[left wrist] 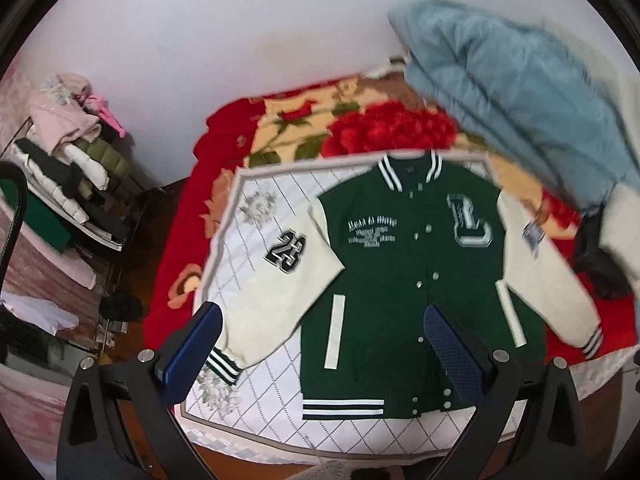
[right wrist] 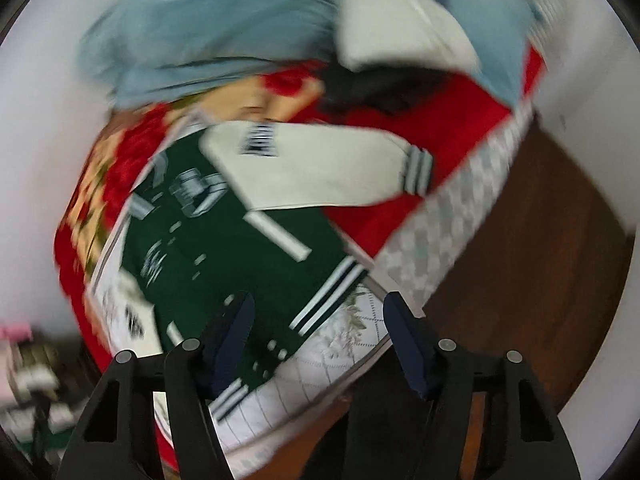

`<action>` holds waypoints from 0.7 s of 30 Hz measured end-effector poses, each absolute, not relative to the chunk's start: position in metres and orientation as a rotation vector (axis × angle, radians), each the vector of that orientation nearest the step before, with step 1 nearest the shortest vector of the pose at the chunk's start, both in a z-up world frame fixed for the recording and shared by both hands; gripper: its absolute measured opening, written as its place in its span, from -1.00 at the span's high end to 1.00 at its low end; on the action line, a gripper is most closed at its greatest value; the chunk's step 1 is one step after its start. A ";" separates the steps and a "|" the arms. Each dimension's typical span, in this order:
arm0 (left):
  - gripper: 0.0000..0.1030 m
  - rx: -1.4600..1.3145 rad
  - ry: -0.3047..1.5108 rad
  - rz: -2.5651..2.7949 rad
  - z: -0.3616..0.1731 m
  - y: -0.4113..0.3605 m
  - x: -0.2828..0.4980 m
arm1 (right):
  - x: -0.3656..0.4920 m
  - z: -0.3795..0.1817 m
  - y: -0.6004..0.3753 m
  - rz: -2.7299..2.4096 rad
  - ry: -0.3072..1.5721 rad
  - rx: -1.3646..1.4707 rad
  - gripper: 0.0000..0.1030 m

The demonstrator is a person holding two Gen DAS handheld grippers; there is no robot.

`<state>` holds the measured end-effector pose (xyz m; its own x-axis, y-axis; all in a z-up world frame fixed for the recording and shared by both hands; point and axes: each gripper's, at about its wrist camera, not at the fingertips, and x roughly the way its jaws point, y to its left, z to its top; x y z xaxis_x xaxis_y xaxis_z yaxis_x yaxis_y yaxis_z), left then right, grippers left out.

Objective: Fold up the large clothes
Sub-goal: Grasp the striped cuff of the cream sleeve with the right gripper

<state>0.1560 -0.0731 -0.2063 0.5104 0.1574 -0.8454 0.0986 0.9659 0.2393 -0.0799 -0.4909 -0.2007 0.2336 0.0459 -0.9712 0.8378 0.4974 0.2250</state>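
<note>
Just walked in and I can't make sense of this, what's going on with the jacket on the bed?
A person is holding a gripper in each hand above a green and cream varsity jacket spread face up, sleeves out, on a white quilted mat over a red floral blanket. The left gripper and right gripper both have open jaws with nothing between them, pointing down near the jacket's striped hem. No fold has been made yet. A blue blanket is heaped at the head of the bed.

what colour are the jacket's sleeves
Cream, with green-and-white striped cuffs; the jacket's sleeves show best in the left wrist view.
</note>
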 end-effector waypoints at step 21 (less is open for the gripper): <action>-1.00 0.384 1.296 -0.019 -0.470 -0.230 0.238 | -0.044 -0.525 -0.661 -0.969 0.874 1.299 0.60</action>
